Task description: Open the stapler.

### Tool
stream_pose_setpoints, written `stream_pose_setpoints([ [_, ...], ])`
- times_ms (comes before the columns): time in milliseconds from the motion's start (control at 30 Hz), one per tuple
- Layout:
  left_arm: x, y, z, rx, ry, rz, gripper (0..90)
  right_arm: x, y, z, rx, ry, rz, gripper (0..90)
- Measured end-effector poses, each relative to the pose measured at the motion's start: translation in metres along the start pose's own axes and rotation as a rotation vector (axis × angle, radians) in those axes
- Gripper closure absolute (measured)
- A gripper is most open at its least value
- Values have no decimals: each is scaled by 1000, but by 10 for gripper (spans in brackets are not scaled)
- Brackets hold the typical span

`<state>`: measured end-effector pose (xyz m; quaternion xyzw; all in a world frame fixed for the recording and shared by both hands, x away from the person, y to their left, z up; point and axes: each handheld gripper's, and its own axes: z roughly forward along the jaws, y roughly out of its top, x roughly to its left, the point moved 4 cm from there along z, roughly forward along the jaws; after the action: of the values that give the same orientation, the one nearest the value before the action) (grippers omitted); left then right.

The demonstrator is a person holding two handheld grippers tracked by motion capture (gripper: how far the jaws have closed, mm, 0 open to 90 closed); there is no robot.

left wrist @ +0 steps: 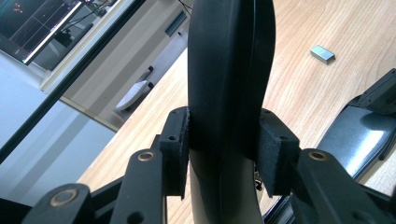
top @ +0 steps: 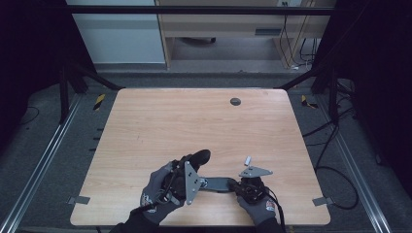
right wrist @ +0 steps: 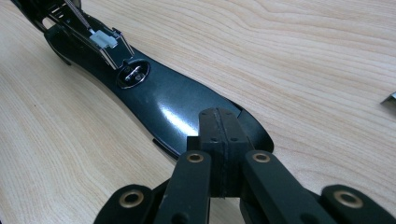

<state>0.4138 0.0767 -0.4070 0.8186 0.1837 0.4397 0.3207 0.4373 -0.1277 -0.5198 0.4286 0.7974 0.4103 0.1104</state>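
Left claw (left wrist: 223,154) clamped on black handle (left wrist: 229,70) | right claw (right wrist: 219,154) shut, pressed on glossy part (right wrist: 173,107) ahead | steady hold advised; small block (left wrist: 322,53) left untouched beyond.

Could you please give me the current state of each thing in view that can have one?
Left tool: shut on the black curved piece, pads pressed on both its sides.
Right tool: shut, pads together at the glossy end of the dark flat part.
Black curved piece: gripped, raised above the table.
Dark flat part: lying on the table, its inner mechanism exposed at the far end.
Small metal block: lying loose on the table.
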Motion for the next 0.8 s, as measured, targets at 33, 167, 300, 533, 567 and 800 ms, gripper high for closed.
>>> stream_pose_setpoints([
  [33, 0, 0, 0, -2, 0, -5, 590, 0, 0, 0, 1, 0, 1, 900],
  [167, 1, 0, -1, -9, -1, -21, 590, 0, 0, 0, -1, 0, -2, 900],
  [300, 4, -1, -2, -13, -4, -39, 590, 0, 0, 0, 3, 3, 9, 900],
  [533, 9, -3, -5, -16, -4, -60, 590, 0, 0, 0, 5, -4, 6, 900],
  [567, 11, -4, -6, -19, -5, -72, 590, 0, 0, 0, 7, -3, 9, 900],
  [800, 16, -7, -9, -27, -2, -96, 588, 0, 0, 0, 5, -6, 6, 900],
])
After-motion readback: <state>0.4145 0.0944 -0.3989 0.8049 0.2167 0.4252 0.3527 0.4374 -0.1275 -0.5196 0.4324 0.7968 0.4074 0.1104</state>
